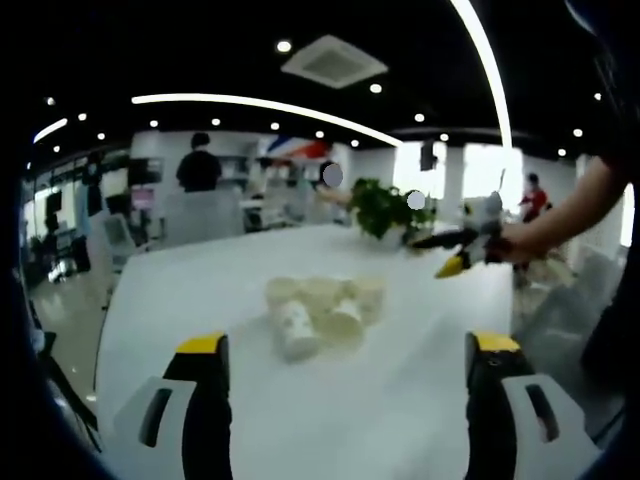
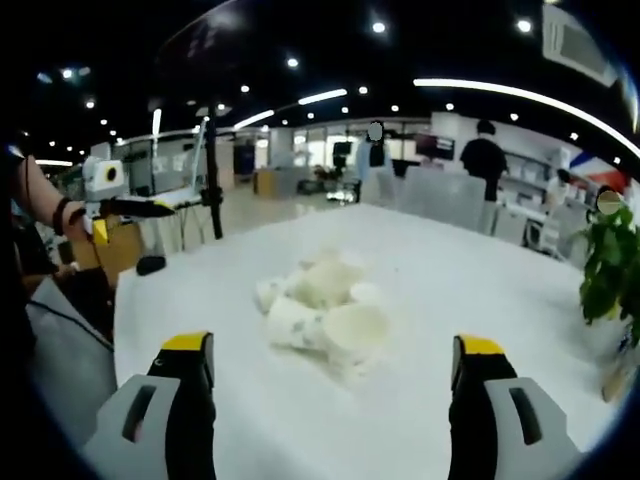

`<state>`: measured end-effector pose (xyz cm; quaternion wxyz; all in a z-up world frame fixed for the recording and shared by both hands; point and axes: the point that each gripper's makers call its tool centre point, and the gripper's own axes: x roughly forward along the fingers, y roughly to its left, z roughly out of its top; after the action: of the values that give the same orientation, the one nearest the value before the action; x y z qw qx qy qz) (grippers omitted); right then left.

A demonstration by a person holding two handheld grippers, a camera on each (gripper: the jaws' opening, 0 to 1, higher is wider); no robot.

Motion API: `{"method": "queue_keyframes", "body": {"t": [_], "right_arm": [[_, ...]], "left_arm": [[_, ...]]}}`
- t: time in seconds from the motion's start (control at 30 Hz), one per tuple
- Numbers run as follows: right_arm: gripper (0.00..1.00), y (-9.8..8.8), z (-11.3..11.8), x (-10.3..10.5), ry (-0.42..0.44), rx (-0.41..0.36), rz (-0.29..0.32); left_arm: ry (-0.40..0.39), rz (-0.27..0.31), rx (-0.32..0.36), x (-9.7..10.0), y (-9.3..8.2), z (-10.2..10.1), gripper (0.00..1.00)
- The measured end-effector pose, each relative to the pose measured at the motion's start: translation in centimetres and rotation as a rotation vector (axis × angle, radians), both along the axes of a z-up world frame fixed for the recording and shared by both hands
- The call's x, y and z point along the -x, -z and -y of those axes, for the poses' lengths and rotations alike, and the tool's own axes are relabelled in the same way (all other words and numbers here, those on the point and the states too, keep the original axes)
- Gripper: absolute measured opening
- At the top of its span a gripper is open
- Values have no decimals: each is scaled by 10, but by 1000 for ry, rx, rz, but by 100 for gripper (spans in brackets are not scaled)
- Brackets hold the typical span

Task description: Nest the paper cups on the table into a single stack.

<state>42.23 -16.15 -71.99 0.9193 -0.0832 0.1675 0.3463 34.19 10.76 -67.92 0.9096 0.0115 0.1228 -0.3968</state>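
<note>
We found the task barely begun. Our left claw [image 1: 345, 400] stood with jaws apart and empty, the paper cups [image 1: 322, 313] lay in a loose heap mid-counter [image 1: 200, 290], and our right claw [image 2: 335, 405] gaped empty too; all nesting remained.

The paper cups [image 1: 322, 312] blur into one pale cluster, perhaps six; their count and which ones overlap stay unclear.
</note>
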Motion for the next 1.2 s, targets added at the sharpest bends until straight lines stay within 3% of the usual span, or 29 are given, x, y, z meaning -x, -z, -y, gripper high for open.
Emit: {"method": "queue_keyframes", "body": {"t": [0.37, 0.77, 1.1, 1.2], "right_arm": [[97, 29, -4, -32, -30, 30, -26], [95, 50, -13, -62, -60, 48, -32], [86, 63, -20, -75, -79, 70, -59], [76, 65, -22, -76, -93, 88, -59]], "left_arm": [[-12, -15, -16, -2, 4, 7, 96], [-38, -17, -26, -9, 1, 10, 97], [-43, -18, -42, -6, 3, 8, 97], [-68, -25, -38, -7, 4, 3, 97]]}}
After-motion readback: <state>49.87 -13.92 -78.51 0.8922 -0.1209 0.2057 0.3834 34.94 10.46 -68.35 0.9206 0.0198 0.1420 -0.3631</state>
